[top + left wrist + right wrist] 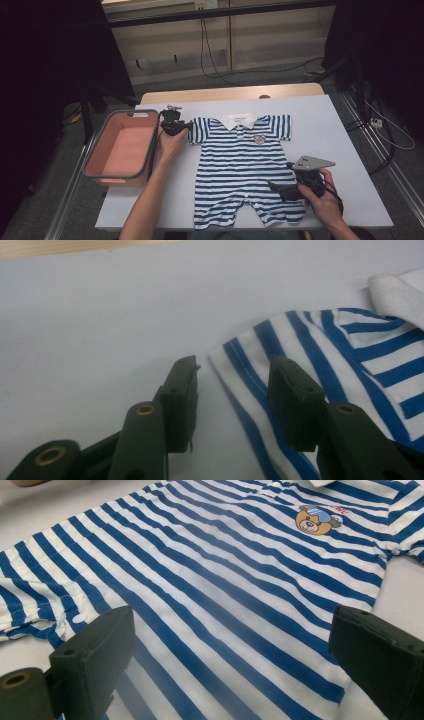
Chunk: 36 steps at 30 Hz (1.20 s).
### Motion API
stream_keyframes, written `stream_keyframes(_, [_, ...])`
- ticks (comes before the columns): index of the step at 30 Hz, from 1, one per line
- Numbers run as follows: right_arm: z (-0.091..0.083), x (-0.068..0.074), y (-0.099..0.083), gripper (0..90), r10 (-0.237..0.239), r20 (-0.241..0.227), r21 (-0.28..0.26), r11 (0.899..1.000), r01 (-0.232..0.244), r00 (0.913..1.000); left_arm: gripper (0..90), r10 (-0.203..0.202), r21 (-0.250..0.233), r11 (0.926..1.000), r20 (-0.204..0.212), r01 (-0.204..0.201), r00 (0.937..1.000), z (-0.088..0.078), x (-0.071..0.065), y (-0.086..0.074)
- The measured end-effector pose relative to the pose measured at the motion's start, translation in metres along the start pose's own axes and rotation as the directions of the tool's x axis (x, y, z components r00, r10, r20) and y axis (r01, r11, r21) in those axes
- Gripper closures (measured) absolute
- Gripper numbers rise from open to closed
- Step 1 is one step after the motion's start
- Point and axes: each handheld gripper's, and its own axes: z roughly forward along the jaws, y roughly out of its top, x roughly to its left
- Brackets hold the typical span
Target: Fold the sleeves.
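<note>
A blue-and-white striped baby romper (240, 165) lies flat, face up, on the white table, with a white collar (239, 120) and a bear badge (259, 138) on the chest. My left gripper (182, 127) rests at the romper's left sleeve. In the left gripper view the jaws of that gripper (234, 365) stand apart on either side of the sleeve hem (235, 370), which lies flat between them, not pinched. My right gripper (274, 187) hovers at the romper's lower right side. Its jaws (232, 615) are wide open above the striped cloth (225, 570), and the bear badge (315, 520) lies beyond them.
A pink plastic basket (95, 150) stands at the table's left edge, beside my left forearm. Bare white tabletop (330, 125) lies right of the romper. Cables run over the floor behind the table.
</note>
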Motion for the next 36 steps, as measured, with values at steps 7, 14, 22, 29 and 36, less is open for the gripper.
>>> stream_keyframes(7, [-0.001,0.001,-0.001,5.2,-0.001,0.002,0.004,1.0,0.001,1.0,62.8,0.06,0.024,0.9979,-0.006,-0.06,0.9982,0.003,-0.006,-0.002])
stream_keyframes(14, [-0.001,0.001,-0.001,5.2,0.002,0.0,0.009,1.0,-0.002,1.0,71.7,0.065,0.039,0.9971,0.013,-0.066,0.9978,0.001,-0.01,-0.003])
stream_keyframes(22, [-0.002,0.002,-0.002,5.2,0.0,-0.001,0.012,1.0,0.0,1.0,88.4,0.032,0.07,0.9969,0.068,-0.037,0.9972,-0.003,-0.009,-0.004])
stream_keyframes(29, [-0.003,0.003,-0.002,5.2,0.0,-0.001,0.008,1.0,0.0,1.0,88.9,-0.08,0.032,0.9965,0.1,0.077,0.9918,-0.01,-0.006,-0.007])
stream_keyframes(36, [-0.003,0.004,-0.002,5.2,-0.005,-0.002,0.007,1.0,0.005,1.0,88.9,-0.083,-0.02,0.9962,0.089,0.085,0.9926,-0.023,-0.003,-0.002])
